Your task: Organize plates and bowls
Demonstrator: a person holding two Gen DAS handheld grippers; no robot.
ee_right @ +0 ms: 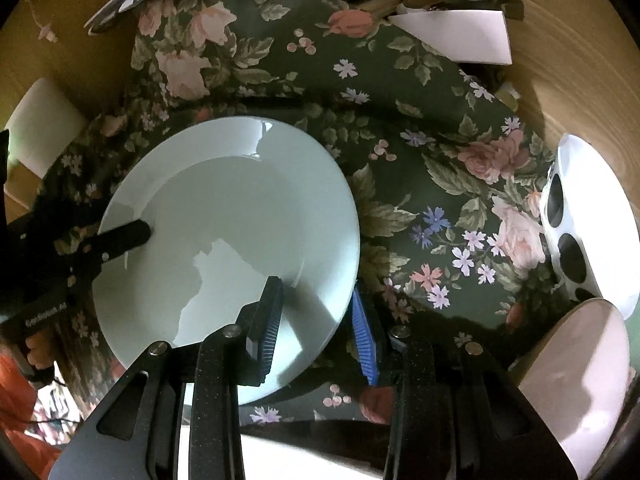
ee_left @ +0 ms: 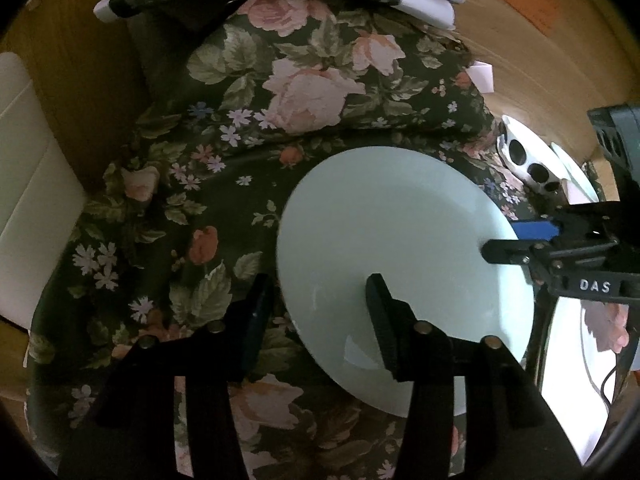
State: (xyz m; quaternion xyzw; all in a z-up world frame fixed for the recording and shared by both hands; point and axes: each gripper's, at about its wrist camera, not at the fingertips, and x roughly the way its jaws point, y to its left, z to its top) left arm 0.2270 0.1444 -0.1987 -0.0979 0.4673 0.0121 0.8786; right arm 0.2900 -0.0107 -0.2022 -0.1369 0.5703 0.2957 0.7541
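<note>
Empty pale green plate [ee_right: 240, 216] on floral cloth [ee_right: 400, 120], rim pinched between both claws, left [ee_left: 316, 316] and right [ee_right: 316, 320].

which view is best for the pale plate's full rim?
Right wrist view: the plate shows nearly its whole rim and inner well, with only the near edge covered by hand-held gripper fingers. Left wrist view shows the plate foreshortened, its near edge hidden behind a finger.

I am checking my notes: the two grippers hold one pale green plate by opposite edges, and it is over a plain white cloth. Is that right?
Not quite. The cloth is dark green with a flower print, not plain white; the right wrist view shows it best. The rest stands: the left gripper and the right gripper each have the rim of the one pale green plate between their fingers, on opposite edges.
</note>
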